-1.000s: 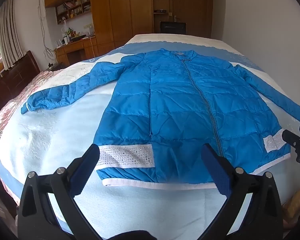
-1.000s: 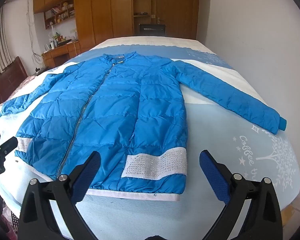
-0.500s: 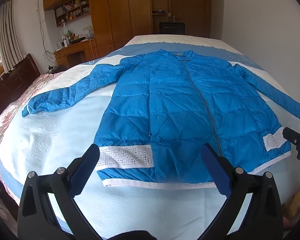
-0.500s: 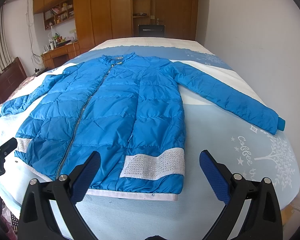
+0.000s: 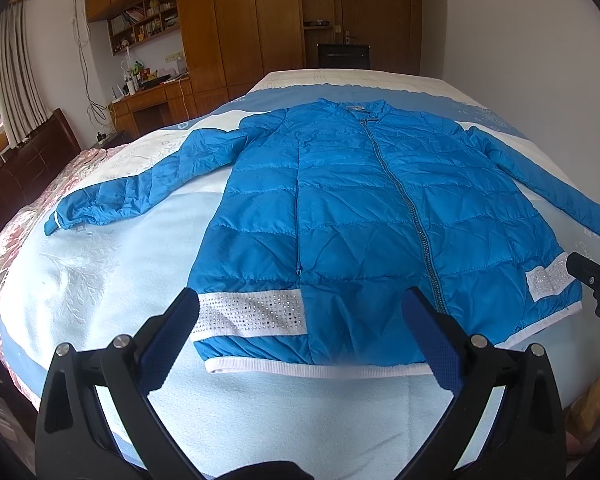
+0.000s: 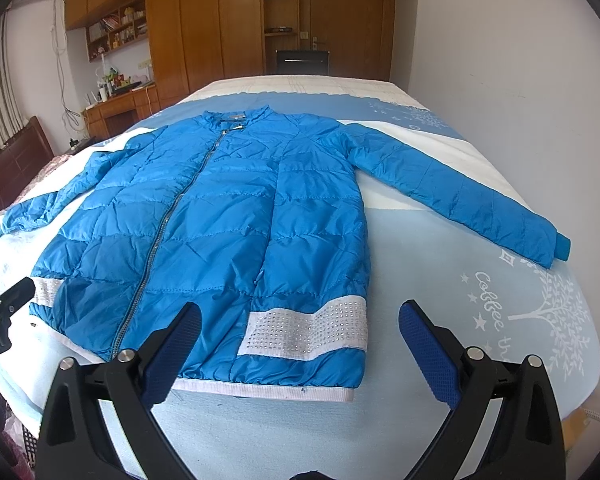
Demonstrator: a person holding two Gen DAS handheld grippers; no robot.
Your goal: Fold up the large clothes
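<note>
**Closing in on the hem, nothing gripped yet**

While the blue jacket lies flat and zipped on the bed, face up with both sleeves spread, I take the scene from the jacket's left sleeve across to its right. The left sleeve angles out from the shoulder, its cuff crumpled and well apart from the body. My left gripper hangs with jaws wide and empty, just short of the jacket's white hem, near the left studded band. Past the zip, my right gripper is equally wide and empty, over the hem at the jacket's right corner, by the other studded band. The right sleeve runs out straight toward the wall side.

Compared with a second ago, the jacket sits a touch lower and larger between my fingers in both views, so I have crept slightly toward it; the garment itself has not moved. By my reckoning no fold has begun.
</note>
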